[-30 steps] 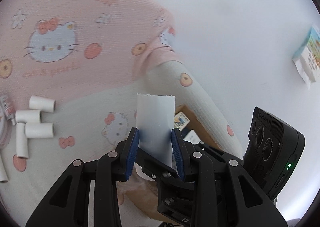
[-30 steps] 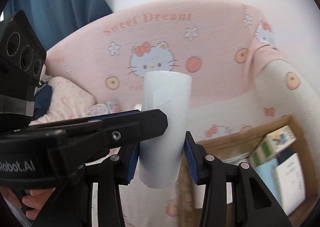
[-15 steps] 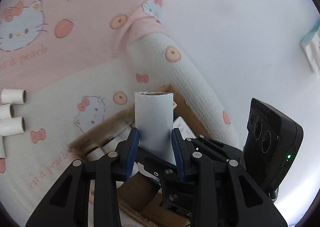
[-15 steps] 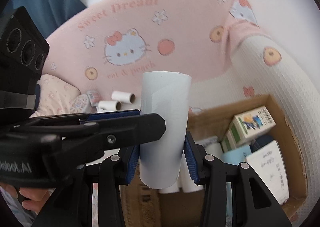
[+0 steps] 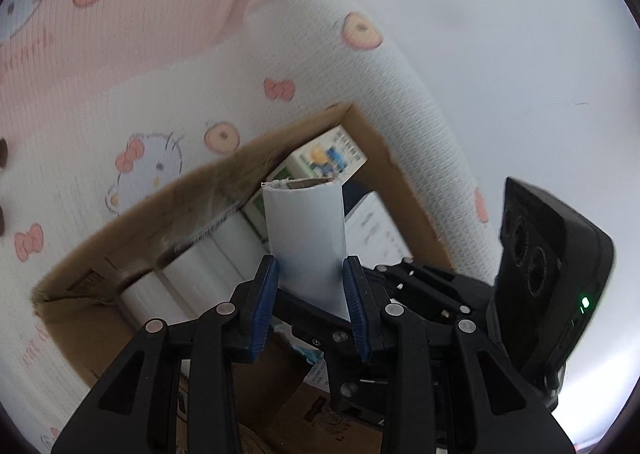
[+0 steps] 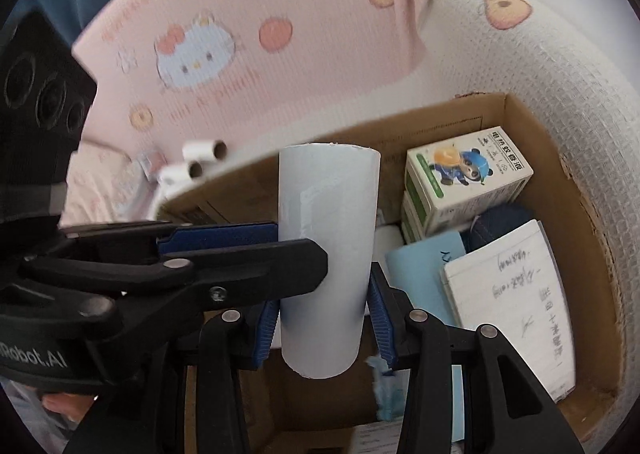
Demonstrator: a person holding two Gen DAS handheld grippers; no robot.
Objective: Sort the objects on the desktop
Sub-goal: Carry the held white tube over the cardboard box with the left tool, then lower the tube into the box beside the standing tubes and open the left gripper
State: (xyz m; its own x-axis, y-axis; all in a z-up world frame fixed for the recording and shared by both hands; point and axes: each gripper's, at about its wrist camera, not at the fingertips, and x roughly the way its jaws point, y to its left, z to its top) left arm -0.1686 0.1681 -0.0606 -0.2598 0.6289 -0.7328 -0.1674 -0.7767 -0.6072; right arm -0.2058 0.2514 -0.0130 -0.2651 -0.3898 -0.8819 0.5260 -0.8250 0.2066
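Bed [image 6: 532,66], covered by a cartoon-cat sheet, carries an open cardboard box [image 6: 516,122]. Inside the box lie a handwritten notepad [image 6: 516,294], a green-and-white carton [image 6: 468,178] on a stack, and a pale blue sheet [image 6: 424,274]. Right hand-held gripper [image 6: 326,318], jaws partly apart, is clamped on one white paper tube [image 6: 328,238] above the box. Left hand-held gripper [image 5: 310,294] is likewise clamped on a second white tube [image 5: 306,230] over the box. Two small loose tubes [image 6: 196,160] lie on the bed beyond the box's far wall.
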